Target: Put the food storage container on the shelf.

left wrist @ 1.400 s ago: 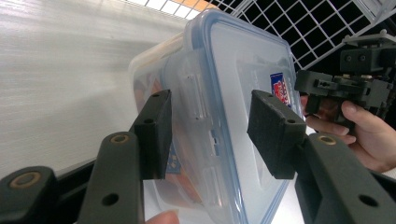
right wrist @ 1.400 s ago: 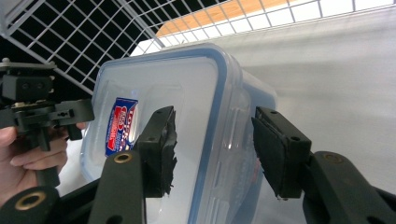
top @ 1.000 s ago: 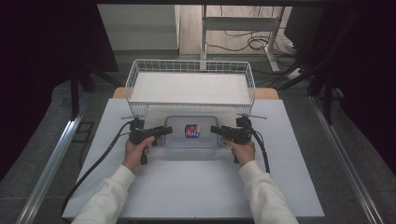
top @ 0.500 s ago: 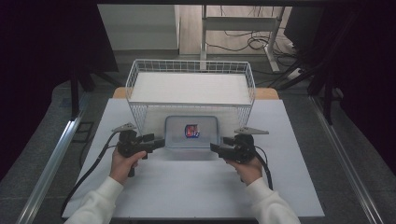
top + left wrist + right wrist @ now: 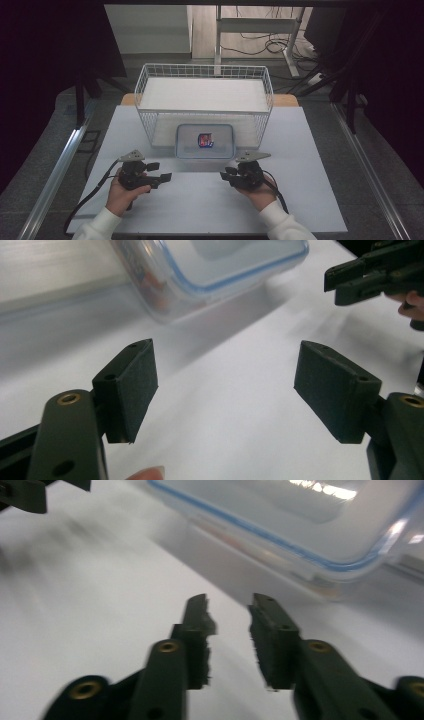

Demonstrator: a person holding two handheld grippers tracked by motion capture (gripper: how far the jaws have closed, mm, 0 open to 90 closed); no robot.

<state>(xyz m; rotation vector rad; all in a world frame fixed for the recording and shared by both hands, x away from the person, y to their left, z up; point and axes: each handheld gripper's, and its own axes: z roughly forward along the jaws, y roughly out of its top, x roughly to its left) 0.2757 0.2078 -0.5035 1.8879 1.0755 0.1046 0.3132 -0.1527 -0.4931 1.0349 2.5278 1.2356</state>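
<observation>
A clear plastic container (image 5: 204, 141) with a blue-rimmed lid stands on the white table, just in front of a wire basket (image 5: 141, 87). A small colourful item (image 5: 205, 139) shows through the lid. My left gripper (image 5: 161, 171) is held low at the front left, apart from the container, jaws wide open and empty (image 5: 225, 365). The container (image 5: 210, 270) lies ahead of it. My right gripper (image 5: 226, 175) is at the front right, its jaws (image 5: 227, 605) narrowly open with nothing between them. The container (image 5: 300, 515) sits just beyond them.
The white table (image 5: 310, 165) has bare surface on both sides of the container and in front of it. The wire basket holds a white board across its top. Black cables trail from both grippers. A dark floor and metal rails surround the table.
Both grippers have drawn back from the container's left and right sides toward the person and now sit lower on the table. The container has stayed in place.
</observation>
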